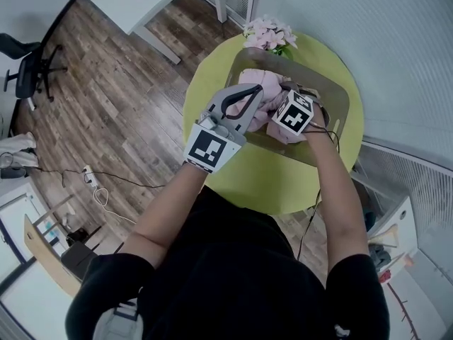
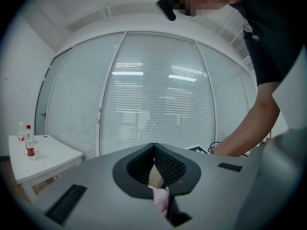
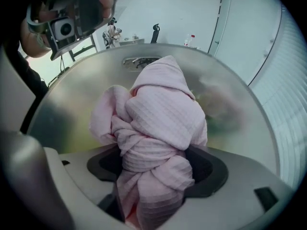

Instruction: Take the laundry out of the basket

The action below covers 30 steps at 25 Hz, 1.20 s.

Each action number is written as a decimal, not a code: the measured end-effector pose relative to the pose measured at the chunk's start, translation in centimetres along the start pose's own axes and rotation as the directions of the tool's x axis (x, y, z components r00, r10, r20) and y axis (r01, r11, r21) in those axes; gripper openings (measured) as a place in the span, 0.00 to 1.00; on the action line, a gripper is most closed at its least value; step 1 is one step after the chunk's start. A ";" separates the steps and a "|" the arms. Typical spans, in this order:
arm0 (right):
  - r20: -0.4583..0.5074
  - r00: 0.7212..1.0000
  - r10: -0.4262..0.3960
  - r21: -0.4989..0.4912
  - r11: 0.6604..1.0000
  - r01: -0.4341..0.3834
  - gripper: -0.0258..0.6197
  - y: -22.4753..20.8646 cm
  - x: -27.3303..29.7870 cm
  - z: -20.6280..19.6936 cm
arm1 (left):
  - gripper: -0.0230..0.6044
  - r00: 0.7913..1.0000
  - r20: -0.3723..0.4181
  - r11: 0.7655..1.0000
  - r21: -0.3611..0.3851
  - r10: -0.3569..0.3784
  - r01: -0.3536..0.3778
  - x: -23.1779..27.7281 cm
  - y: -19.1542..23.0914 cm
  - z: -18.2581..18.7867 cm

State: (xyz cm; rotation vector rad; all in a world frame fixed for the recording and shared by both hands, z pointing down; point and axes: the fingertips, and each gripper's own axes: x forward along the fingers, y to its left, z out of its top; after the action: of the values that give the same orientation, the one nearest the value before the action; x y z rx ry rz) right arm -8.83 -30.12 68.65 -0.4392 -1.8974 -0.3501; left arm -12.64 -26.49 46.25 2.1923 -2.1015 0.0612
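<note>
Left gripper (image 2: 154, 150): jaws pressed together, pinching only a small fold of the pink waffle-weave cloth (image 3: 160, 114). Right gripper (image 3: 156, 176): jaws spread wide and clamped on the knotted bulk. The cloth sits over the basket (image 1: 340, 101), upper centre of the head view; clearance from the floor not discernible. Risks: the thin left pinch may slip, or a trailing fold may snag the rim and drag the basket across the green round table (image 1: 262, 176) into the pink flowers (image 1: 269, 32). Writing: none legible; labels on the bottles (image 2: 29, 143), far left, too small.
</note>
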 end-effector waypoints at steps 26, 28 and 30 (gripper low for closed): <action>0.115 0.973 -0.202 -0.080 0.974 0.212 0.64 3.2 -13.7 3.1 | 0.05 0.997 0.048 0.992 0.114 0.057 -0.062 -6.1 -7.3 6.8; 0.118 0.970 -0.213 -0.084 0.971 0.223 0.64 3.6 -14.2 3.0 | 0.05 0.997 0.051 0.990 0.120 0.065 -0.070 -6.6 -7.8 7.0; 0.126 0.966 -0.224 -0.086 0.968 0.236 0.64 4.2 -14.8 3.0 | 0.05 0.996 0.059 0.989 0.126 0.073 -0.080 -7.2 -8.3 7.3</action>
State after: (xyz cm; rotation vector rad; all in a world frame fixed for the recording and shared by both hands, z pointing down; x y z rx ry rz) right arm -4.50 -27.12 53.87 -0.3109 -2.0560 -0.5872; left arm -4.98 -19.78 37.87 2.2066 -2.2710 0.1489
